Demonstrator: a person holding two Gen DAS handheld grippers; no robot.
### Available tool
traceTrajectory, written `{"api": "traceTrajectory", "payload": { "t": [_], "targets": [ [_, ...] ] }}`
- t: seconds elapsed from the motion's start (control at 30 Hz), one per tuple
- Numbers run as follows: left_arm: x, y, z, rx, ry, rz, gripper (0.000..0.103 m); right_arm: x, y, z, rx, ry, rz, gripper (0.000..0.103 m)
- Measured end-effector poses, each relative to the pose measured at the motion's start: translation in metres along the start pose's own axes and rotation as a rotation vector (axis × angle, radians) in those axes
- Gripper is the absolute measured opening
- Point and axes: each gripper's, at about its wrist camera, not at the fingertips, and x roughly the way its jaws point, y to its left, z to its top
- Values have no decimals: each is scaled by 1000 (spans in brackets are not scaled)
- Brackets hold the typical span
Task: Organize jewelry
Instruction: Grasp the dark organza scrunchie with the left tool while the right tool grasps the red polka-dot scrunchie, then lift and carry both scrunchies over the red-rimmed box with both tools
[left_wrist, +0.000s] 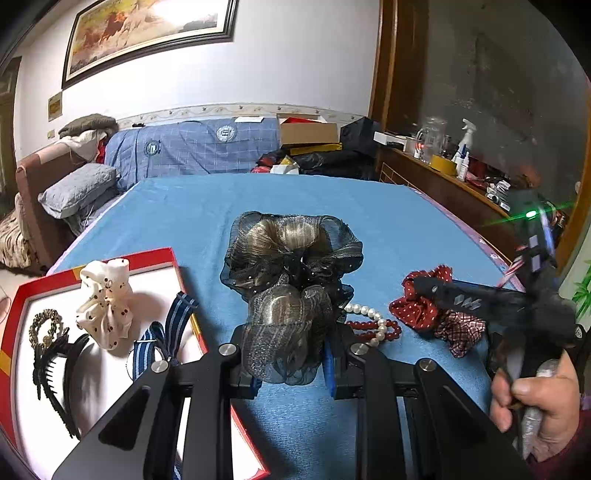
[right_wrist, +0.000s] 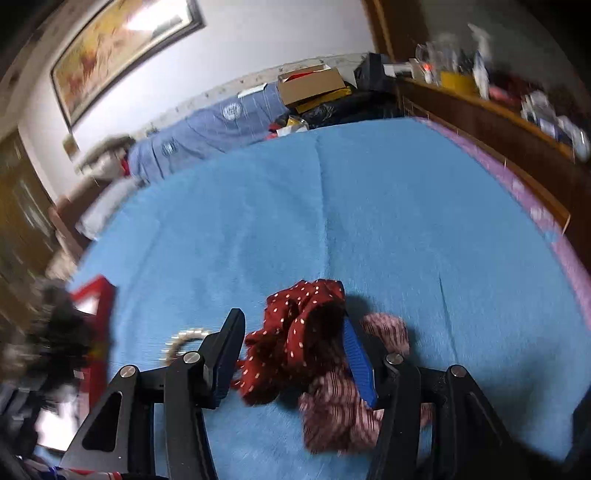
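Gripping mesh hair bow, left gripper

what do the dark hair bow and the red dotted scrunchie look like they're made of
Hair bow: sheer dark mesh, probably organza, over glossy synthetic-looking hair loops; you can see through its edges. Red scrunchie: soft matte woven cloth, likely cotton or polyester, gathered into folds.

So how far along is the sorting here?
Done: white scrunchie, striped strap and black combs lie in the red box. In hand: left gripper holds the mesh bow; right gripper straddles the red scrunchie. Left: plaid scrunchie, beads.
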Motion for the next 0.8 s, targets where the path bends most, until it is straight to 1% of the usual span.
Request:
{"api": "traceTrajectory", "payload": {
  "t": [0.07, 0.1, 0.13, 0.17, 0.23, 0.27, 0.3, 0.37, 0.47, 0.53, 0.7, 0.8],
  "targets": [
    [1, 0, -1, 3, 6, 4, 23, 9, 8, -3, -66, 30, -39, 13],
    [2, 0, -2, 5, 7, 4, 23, 9, 9, -6, -76, 32, -50, 13],
    [1, 0, -2, 7, 5, 5, 23, 5, 7, -7, -72, 11, -42, 12],
    [1, 0, -3, 9, 3, 5, 23, -5, 5, -7, -66, -15, -19, 12],
    [1, -2, -1, 12, -7, 7, 23, -29, -1, -3, -43, -100, 15, 12],
    [0, -2, -2, 12, -12, 5, 23, -37, -3, -1, -31, -129, 43, 12],
    [0, -3, -2, 11, -14, 5, 23, -47, -6, -1, -13, -160, 91, 12],
    [-1, -4, -3, 11, -19, 6, 23, -58, -7, -2, 1, -193, 137, 12],
    [-2, -4, -5, 17, -30, 17, 23, -64, -4, -4, 9, -201, 198, 12],
    [-2, -7, -6, 29, -38, 32, 23, -65, 4, -4, -4, -198, 217, 12],
    [-4, -11, -7, 47, -62, 65, 23, -73, 21, -7, -56, -224, 214, 12],
    [-4, -12, -7, 51, -66, 70, 24, -76, 28, -10, -80, -238, 201, 12]
  ]
}}
